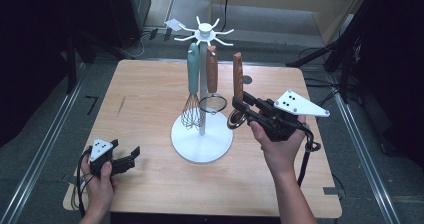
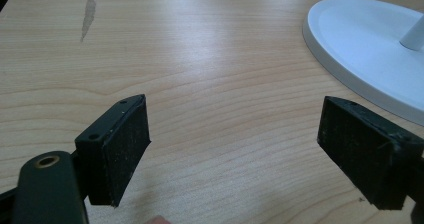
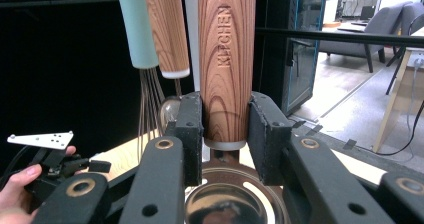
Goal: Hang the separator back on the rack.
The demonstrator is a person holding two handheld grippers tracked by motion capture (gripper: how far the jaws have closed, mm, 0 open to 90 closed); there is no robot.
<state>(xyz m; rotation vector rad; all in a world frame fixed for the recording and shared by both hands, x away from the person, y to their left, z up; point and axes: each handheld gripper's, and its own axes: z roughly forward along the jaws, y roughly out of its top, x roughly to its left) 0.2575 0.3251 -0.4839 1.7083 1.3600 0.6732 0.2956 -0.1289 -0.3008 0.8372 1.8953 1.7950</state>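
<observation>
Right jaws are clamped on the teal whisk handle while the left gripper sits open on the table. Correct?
Not quite. The right gripper is clamped on a wood-grain handle, not the teal whisk, which hangs on the stand beside it; the right gripper view shows this. The left gripper is indeed open over the table.

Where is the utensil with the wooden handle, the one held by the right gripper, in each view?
High view: the held wooden-handled utensil stands upright right of centre, clamped by the right gripper.
Left gripper view: not in it.
Right gripper view: its handle rises at centre, between the jaws.
Shared landmark: the white stand, its base at centre in the high view and at the top right in the left gripper view.
</observation>
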